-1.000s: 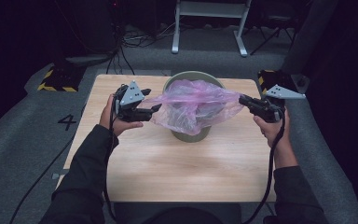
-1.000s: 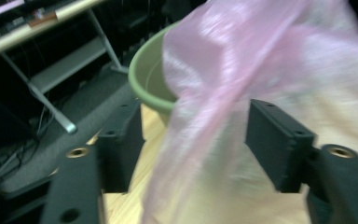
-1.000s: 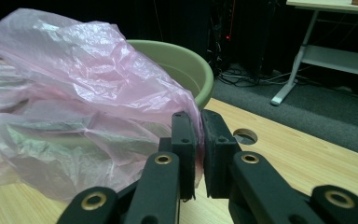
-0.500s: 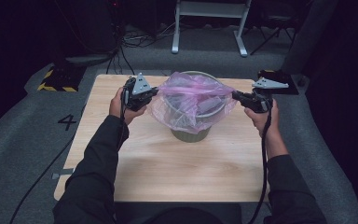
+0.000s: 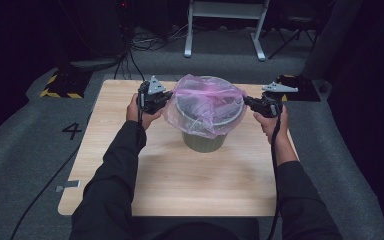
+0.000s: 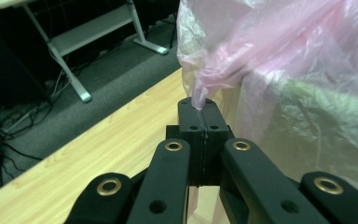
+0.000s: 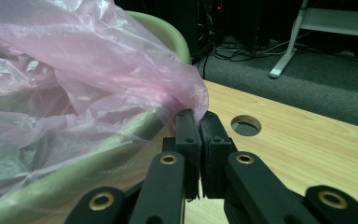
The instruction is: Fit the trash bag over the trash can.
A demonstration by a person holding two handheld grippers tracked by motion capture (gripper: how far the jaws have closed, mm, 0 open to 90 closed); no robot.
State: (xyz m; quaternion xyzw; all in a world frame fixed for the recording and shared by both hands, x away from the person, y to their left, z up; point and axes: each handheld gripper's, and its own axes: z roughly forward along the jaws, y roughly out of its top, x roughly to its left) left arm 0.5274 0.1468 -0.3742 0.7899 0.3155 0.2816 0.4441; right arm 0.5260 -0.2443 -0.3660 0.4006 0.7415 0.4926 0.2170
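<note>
1. Pink plastic bag (image 5: pixel 206 107), thin and see-through, draped over the mouth of a pale green bin (image 5: pixel 204 139) sitting toward the far middle of the table (image 5: pixel 170 185). Pulled down over the rim on both sides, loose skirt hanging partway down the front of the bin.
2. Super light and floppy by the look of it, zero stiffness. Probably slippery between hard pads and easy to tear if yanked. Best grabbed by the edge film, bunched into a fold, never by the stretched middle.
3. Left gripper (image 6: pixel 201 103) clamped tight on a twisted pinch of the bag's edge, film poking out between the closed pads, at the bin's left side. Also seen from above (image 5: pixel 166 98), right up against the bag.
4. Right gripper (image 7: pixel 196 116) pinched on the bag's edge too, at the opposite side of the rim, with a hair of a gap lower down between the pads. From above (image 5: pixel 246 101), just beside the bin's right side.
5. Bin looks rigid and light enough to slide or tip if both sides get tugged unevenly, so even downward pull seems the safe bet.
6. Round hole (image 7: pixel 245 125) in the tabletop just past the right gripper, nothing to do with the job.
</note>
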